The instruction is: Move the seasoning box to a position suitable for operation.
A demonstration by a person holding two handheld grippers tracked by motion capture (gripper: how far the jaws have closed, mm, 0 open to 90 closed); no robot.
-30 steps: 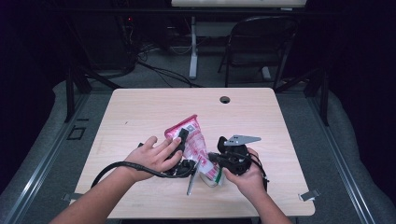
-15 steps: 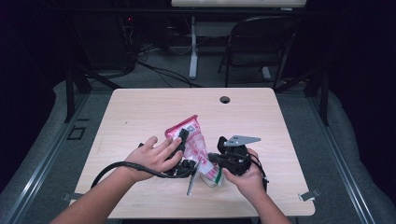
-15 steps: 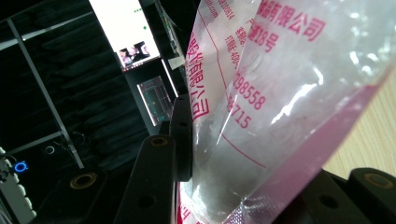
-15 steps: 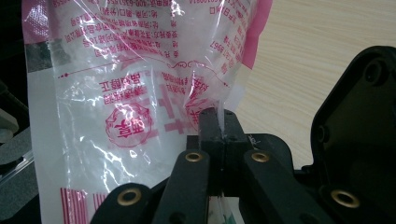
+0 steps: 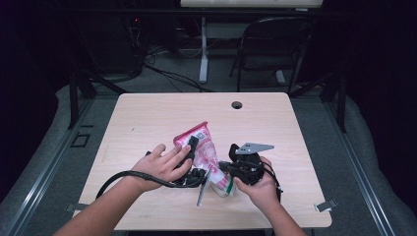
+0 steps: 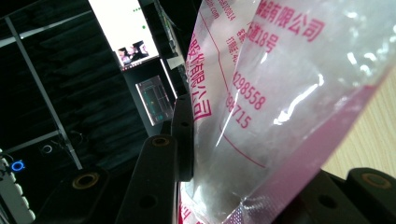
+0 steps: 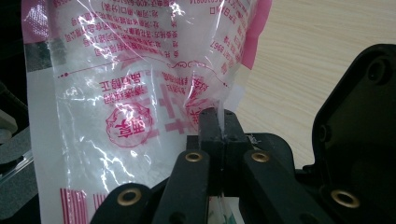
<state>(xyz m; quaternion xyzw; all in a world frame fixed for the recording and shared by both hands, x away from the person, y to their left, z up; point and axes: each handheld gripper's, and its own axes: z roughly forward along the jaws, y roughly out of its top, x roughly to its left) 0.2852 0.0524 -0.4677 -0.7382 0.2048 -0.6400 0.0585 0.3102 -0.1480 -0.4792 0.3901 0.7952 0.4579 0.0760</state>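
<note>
lying near the front edge of the pale wooden table (image 5: 147, 118), a clear plastic bag with pink print (image 5: 206, 147) sits between 2 hand-held grippers, its pink-banded top pointing away from the person and its lower end toward the right hand.

on the left, the left hand (image 5: 162, 164) rests over the left gripper (image 5: 193, 142), whose black cable (image 5: 118, 178) loops back toward the forearm. in the left gripper view, the bag (image 6: 280, 93) fills the gap between the 2 black jaws, which stand apart; whether the pads actually press on the film cannot be told. the jaws have just been closing a little, with the bag between them.

in the middle, a thin grey strip (image 5: 201, 191) lies on the table just below the bag.

on the right, the right hand (image 5: 260, 184) holds the right gripper (image 5: 225, 169), with a grey three-cornered plate (image 5: 253, 147) on top. in the right gripper view its jaws are pressed together, pinching a fold of the bag (image 7: 140, 84) at their tips.
</note>
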